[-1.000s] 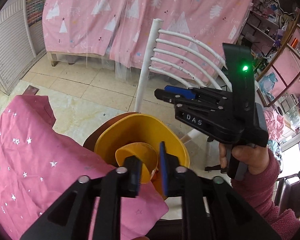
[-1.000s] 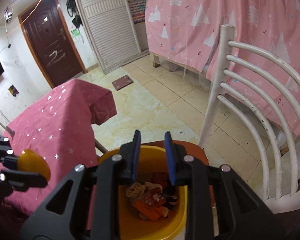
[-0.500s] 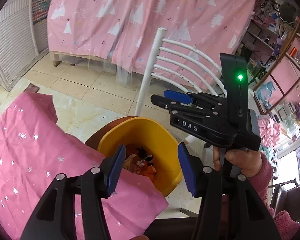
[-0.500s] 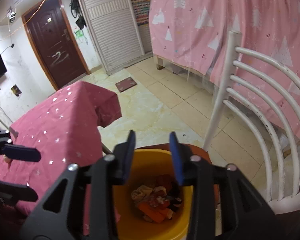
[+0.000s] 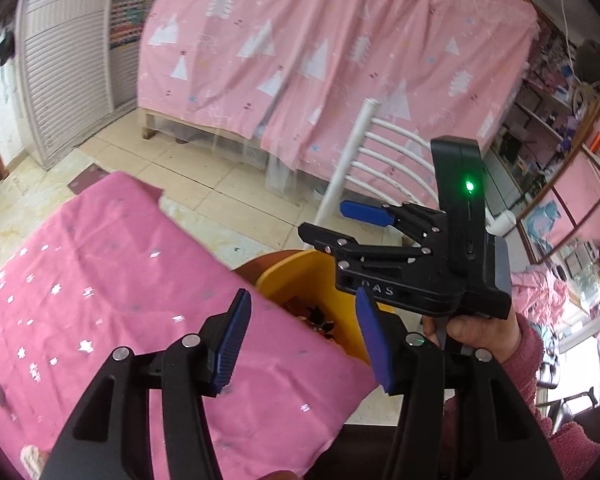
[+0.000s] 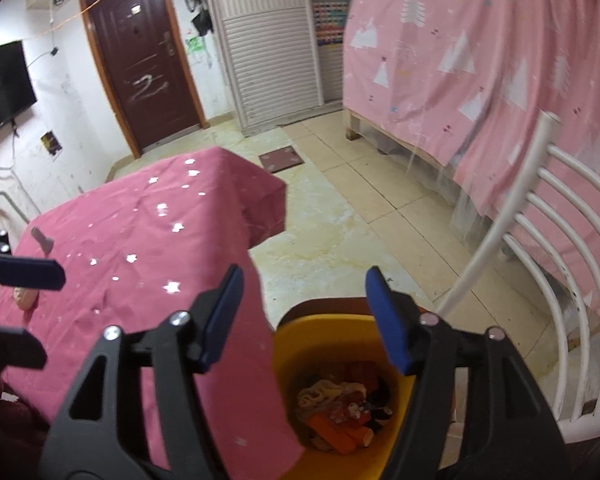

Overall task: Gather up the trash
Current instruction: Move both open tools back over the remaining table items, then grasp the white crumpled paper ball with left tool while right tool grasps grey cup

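Both claws stand wide and hold nothing. The left claw (image 5: pixel 304 336) fills the lower middle of the left wrist view, hanging over the edge where the pink starred cloth on the table (image 5: pixel 100 280) meets the yellow bin (image 5: pixel 284 276). The right claw (image 6: pixel 304 316) sits in the lower middle of its own view, right above the bin (image 6: pixel 384 452), whose mouth shows a heap of trash (image 6: pixel 340 408): crumpled beige stuff, orange pieces and dark scraps.

The bin stands on a brown round seat beside the table, just in front of the white chair back (image 6: pixel 540 248) at the right of the frame. Judging from that, a careless swing of either claw could knock the bin's rim and tip it off the seat, spilling what is already collected.

More trash seems to remain on the table: a small pale pinkish piece (image 6: pixel 24 298) at the left edge of the right wrist view, near the left claw's fingers there, and a small grey object (image 6: pixel 42 240) further up the cloth. Both are small and low, so a wide grab could pinch the loose cloth along with them and drag it. The two claws also hang close together over the bin, so they could collide if both move across at once. The grey thing is too blurred to say whether it is trash at all.
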